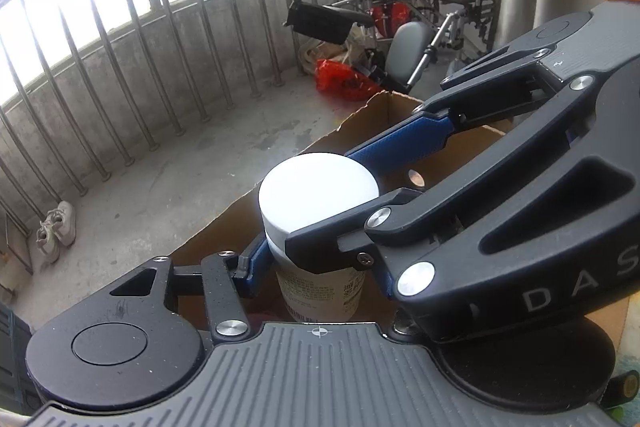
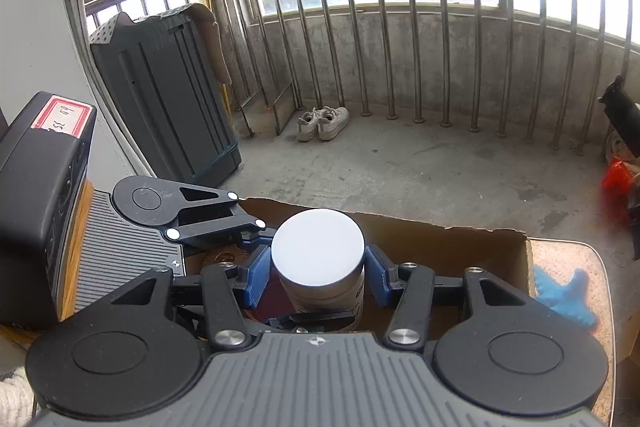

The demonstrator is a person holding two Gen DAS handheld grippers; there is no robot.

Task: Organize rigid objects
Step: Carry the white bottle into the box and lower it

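blue-padded claws (image 2: pixel 318 277) clamped on jar (image 2: pixel 318 251)

white-lidded jar (image 2: pixel 318 259) upright (label printed) over open cardboard box (image 2: pixel 480 251).

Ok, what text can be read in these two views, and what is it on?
"DAS": on the right tool, its body; cut off at the frame edge.
Red-bordered sticker on the black box: handwritten, sideways, not surely readable.
Jar label: print too small to read.
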